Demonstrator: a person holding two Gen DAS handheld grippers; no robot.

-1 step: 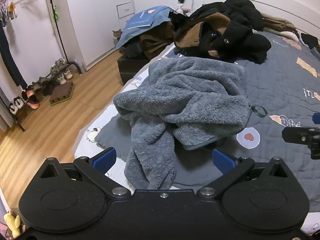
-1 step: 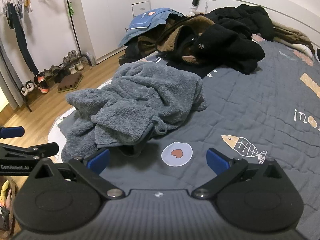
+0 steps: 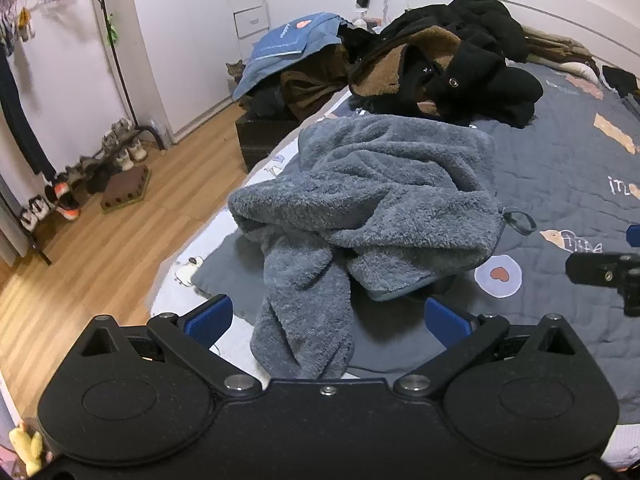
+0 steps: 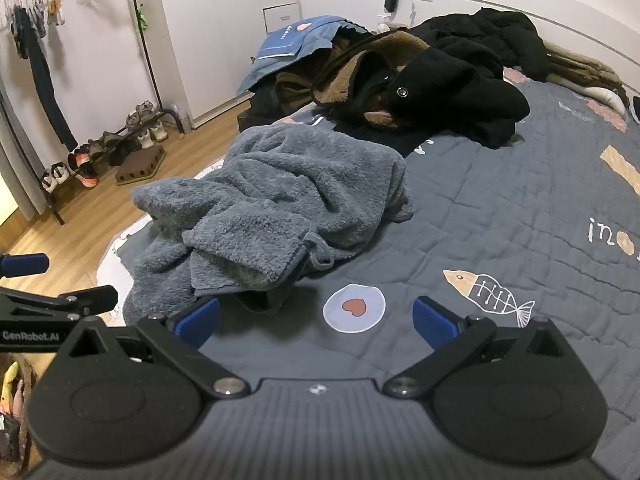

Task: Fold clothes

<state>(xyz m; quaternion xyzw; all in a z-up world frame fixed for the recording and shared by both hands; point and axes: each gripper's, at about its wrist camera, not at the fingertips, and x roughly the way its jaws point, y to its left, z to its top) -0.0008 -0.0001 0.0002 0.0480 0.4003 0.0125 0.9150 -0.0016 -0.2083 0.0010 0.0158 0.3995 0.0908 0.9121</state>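
In the left wrist view, the left gripper hangs low over the near edge of the bed with its blue-padded fingers spread wide apart and nothing between them. A crumpled grey fleece garment lies on the grey quilt, and one limp sleeve of it trails toward the camera, its end falling in the gap between the fingers without touching either pad. A small hanging loop sticks out at the garment's right edge, near a white patch with a red heart. Behind the garment sits a heap of black and brown coats, with a blue cloth draped over a dark pile to its left. Part of the right gripper shows at the right edge. In the right wrist view, the right gripper is likewise parted wide and empty, held above the quilt just right of the fleece garment; the heart patch lies between its fingers. A fish design is printed on the quilt further right. The left gripper reaches in from the left edge. A shoe rack stands on the wooden floor beyond.
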